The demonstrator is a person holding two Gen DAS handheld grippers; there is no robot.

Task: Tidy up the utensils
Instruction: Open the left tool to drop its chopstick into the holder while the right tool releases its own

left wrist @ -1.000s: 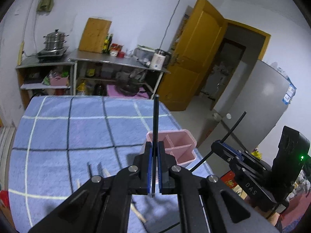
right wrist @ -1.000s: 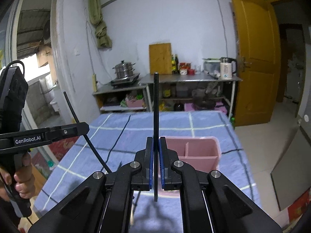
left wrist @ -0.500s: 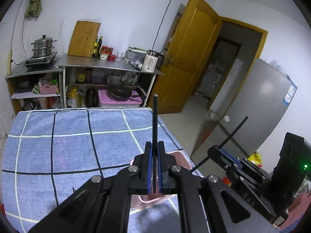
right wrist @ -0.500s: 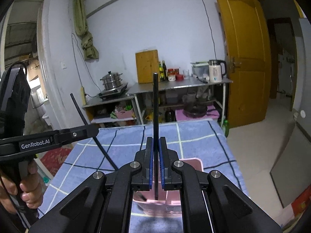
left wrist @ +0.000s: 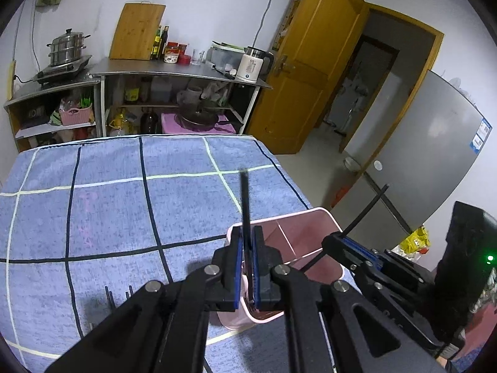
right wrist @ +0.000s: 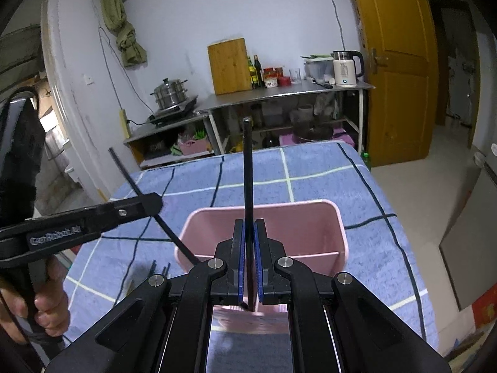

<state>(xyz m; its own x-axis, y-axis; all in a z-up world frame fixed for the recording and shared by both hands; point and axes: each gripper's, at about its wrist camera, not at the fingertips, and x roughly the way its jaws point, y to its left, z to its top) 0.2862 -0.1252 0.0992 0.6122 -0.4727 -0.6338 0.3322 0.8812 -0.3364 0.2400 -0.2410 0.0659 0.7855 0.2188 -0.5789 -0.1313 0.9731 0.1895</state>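
Observation:
A pink divided utensil holder (left wrist: 329, 217) (right wrist: 310, 209) stands on the blue checked cloth near the table's right edge. My left gripper (left wrist: 245, 242) hangs over its left compartment with a black chopstick (left wrist: 244, 199) upright between the pads; its jaws are just starting to open and the stick leans a little. My right gripper (right wrist: 247, 233) is shut on another black chopstick (right wrist: 247, 161) above the holder's near side. Each gripper shows in the other's view: the right gripper (left wrist: 334, 242) and the left gripper (right wrist: 152, 202), both over the holder.
Dark utensil tips (left wrist: 108, 295) (right wrist: 155, 267) lie on the cloth left of the holder. A hand (right wrist: 46, 304) grips the left tool's handle. Steel shelves (left wrist: 174, 71) with pots and a kettle stand beyond the table; a yellow door (left wrist: 310, 62) and a fridge (left wrist: 435, 155) are to the right.
Both grippers have come forward and down over the pink holder, which now sits right under their tips. The left chopstick has tilted slightly between the pads.

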